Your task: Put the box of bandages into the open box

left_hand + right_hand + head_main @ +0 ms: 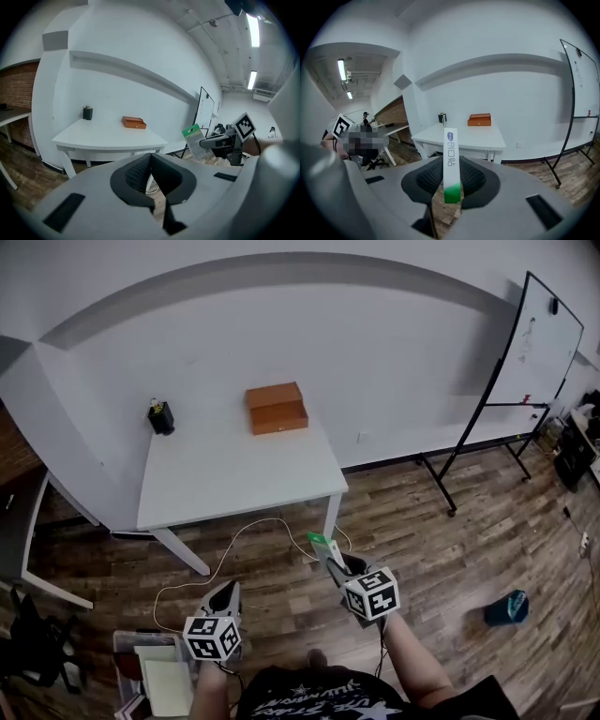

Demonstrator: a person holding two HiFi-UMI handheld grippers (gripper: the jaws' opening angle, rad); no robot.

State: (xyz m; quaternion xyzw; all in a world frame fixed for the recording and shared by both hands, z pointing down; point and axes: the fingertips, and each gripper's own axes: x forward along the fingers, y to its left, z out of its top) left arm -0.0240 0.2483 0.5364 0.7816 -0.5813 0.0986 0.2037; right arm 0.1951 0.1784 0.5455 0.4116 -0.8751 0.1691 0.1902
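Holding the box of bandages (324,545) edge-on, right gripper (334,566) clamps its flat faces, likely so it goes in narrow side first. Near left, left gripper (228,596) has jaws together on nothing (idle). Far back on the table (234,488): the open box (277,409), well apart.

Office: whiteboard (536,348), white desk (234,479)
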